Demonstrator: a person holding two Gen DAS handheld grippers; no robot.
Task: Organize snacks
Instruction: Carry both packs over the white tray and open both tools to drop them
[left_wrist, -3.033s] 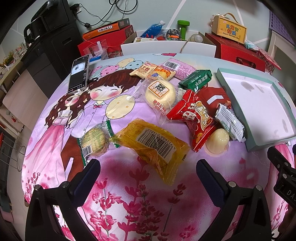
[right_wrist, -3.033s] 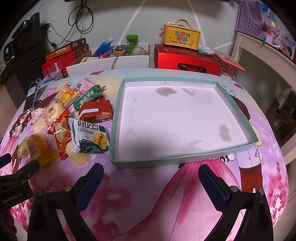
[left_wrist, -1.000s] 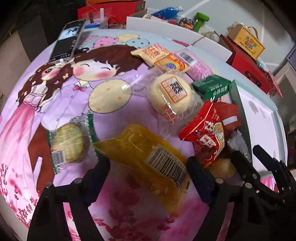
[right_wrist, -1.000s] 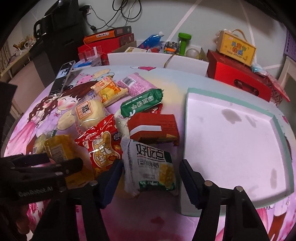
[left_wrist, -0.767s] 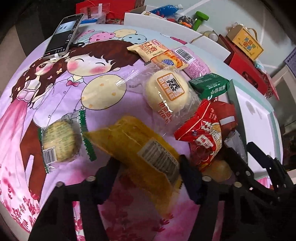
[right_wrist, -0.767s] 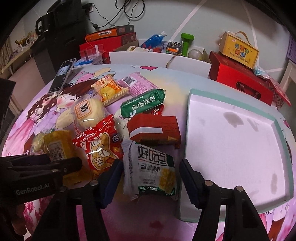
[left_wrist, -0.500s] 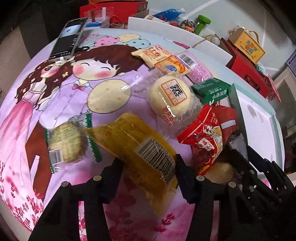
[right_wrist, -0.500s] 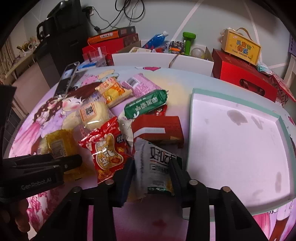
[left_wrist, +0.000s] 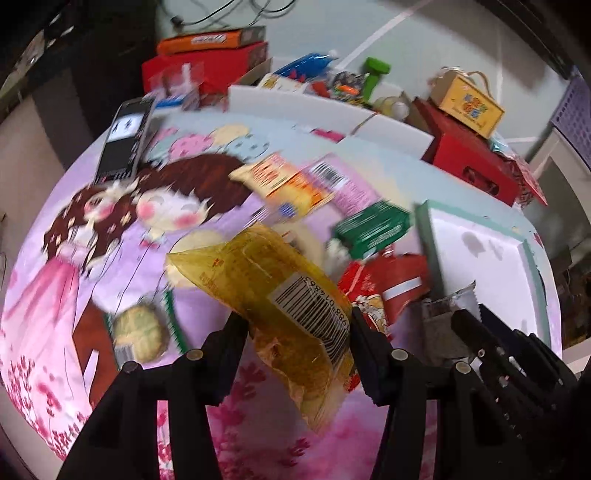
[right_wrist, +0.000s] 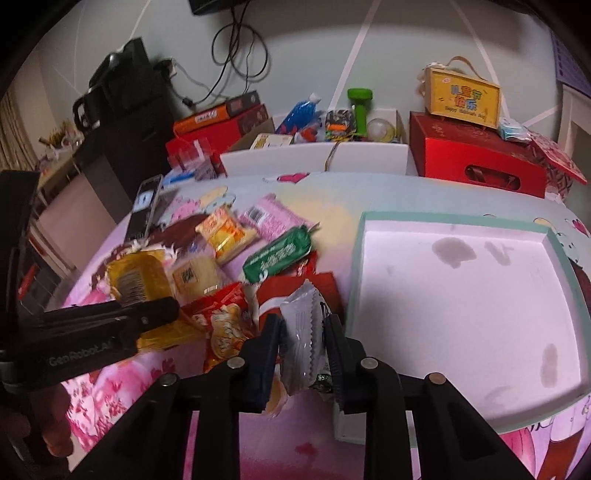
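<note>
Yellow snack bag (left_wrist: 291, 306): clamped between both fingers of the left gripper (left_wrist: 297, 328), jaws narrowed onto it, barcode side up. The bag is tilted and its far end stands clear above the printed tablecloth (left_wrist: 92, 258); its near end hangs below the fingers.

Silver-white packet (right_wrist: 301, 336): pinched upright in the right gripper (right_wrist: 303, 345), jaws nearly together, the zigzag-cut edge showing between the fingers. It sits just left of the tray's near left corner.

Tray (right_wrist: 356, 266): green-rimmed, white-floored, stained, nothing in it; to the right of the snack pile.

Remaining pile on the cloth, between the two grippers and beyond: red popcorn-print bag (right_wrist: 221, 325), red box (right_wrist: 295, 284), green bar (right_wrist: 279, 254), pink packet (right_wrist: 273, 218), orange-yellow packet (right_wrist: 225, 230), clear-wrapped bun (right_wrist: 194, 273). A small round cake in a green-edged wrapper (left_wrist: 138, 330) lies apart, left of the left gripper. Phone (left_wrist: 125, 140) at the far left edge of the cloth.
</note>
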